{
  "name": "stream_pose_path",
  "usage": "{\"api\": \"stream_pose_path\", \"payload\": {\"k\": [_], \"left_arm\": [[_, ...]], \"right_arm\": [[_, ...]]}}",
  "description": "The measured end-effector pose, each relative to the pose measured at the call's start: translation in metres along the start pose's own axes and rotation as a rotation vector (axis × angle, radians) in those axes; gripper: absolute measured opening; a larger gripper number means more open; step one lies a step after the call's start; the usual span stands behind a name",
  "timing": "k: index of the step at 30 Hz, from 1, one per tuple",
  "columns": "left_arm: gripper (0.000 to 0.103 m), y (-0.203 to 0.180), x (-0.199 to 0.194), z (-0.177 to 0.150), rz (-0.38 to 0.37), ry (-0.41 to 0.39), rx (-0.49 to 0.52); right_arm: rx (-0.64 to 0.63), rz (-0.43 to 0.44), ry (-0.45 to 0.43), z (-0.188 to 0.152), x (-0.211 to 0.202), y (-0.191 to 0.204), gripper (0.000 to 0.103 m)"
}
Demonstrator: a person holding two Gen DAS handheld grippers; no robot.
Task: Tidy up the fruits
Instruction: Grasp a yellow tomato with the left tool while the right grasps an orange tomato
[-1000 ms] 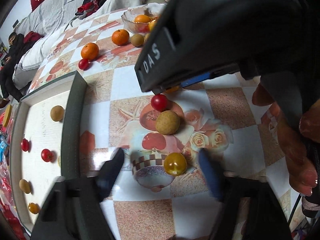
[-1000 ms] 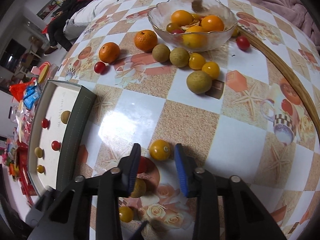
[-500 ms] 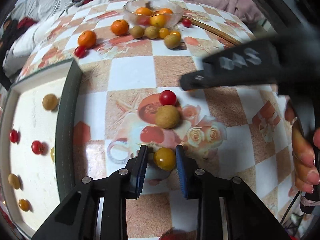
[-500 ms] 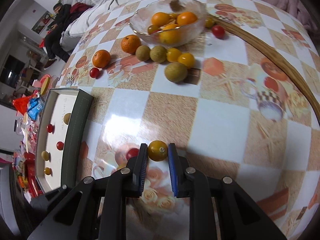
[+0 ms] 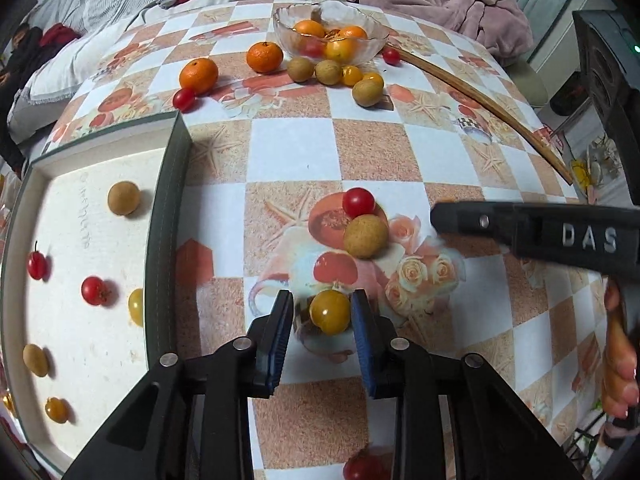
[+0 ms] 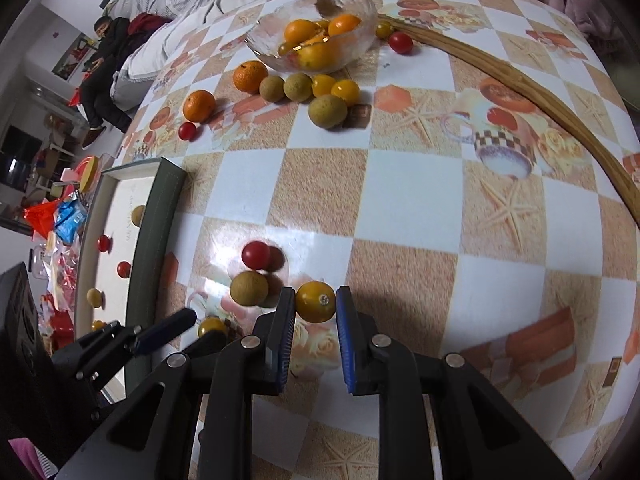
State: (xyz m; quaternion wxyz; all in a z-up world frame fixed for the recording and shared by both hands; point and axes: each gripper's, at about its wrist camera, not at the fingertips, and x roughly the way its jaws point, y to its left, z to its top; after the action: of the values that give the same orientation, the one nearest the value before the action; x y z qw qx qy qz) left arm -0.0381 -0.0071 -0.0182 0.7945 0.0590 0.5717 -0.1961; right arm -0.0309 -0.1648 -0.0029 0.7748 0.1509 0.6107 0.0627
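- My left claw [image 5: 323, 314] has closed in from a wide spread a second ago; its blue pads now sit on either side of a yellow cherry tomato [image 5: 330, 312], the right pad touching it. On the left I see a thin gap, so I'd call this a light pinch rather than a firm clamp.
- My right claw [image 6: 316, 307] has likewise narrowed from a looser bracket and is now squeezed onto an orange cherry tomato [image 6: 315, 301], both pads pressing its flanks.
- Both fruits now read as picked: each appears slightly clear of the counter [image 5: 292, 152] compared with a second ago, though I cannot be certain they have left it.
- Left on the counter between my claws are a red cherry tomato [image 5: 359, 202] touching a brown longan [image 5: 365, 236].
- The tray [image 5: 168, 216] sits at the left edge, already carrying red and yellow tomatoes and longans spaced apart. I judge it the destination for both fruits.
- The glass bowl [image 5: 372, 38] at the far end holds oranges, with more fruit loose just beside it, so plenty remains.
- Risk: the left pinch looks marginal; I'd move slowly towards the tray.
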Motion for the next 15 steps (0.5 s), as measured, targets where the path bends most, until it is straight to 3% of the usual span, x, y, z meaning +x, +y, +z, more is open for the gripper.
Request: {"api": "stream_pose_path", "payload": {"k": [7,8,9,15], "left_arm": [[0.031,-0.012,0.012,0.001,0.038,-0.004,0.075],[0.030,-0.012,0.012,0.001,0.027,-0.002,0.077],[0.022,-0.010,0.011,0.001,0.010,0.000,0.070],[0.022,0.000,-0.003,0.001,-0.020,-0.011,0.029]], "right_arm": [[0.016,-0.009,-0.004,-0.007,-0.004,-0.002,0.022],[0.019,-0.010,-0.005,-0.008,-0.005,-0.002,0.022],[0.020,-0.011,-0.005,-0.009,-0.006,-0.002,0.022],[0.026,-0.009,-0.010,-0.011,-0.010,-0.001,0.022]]}}
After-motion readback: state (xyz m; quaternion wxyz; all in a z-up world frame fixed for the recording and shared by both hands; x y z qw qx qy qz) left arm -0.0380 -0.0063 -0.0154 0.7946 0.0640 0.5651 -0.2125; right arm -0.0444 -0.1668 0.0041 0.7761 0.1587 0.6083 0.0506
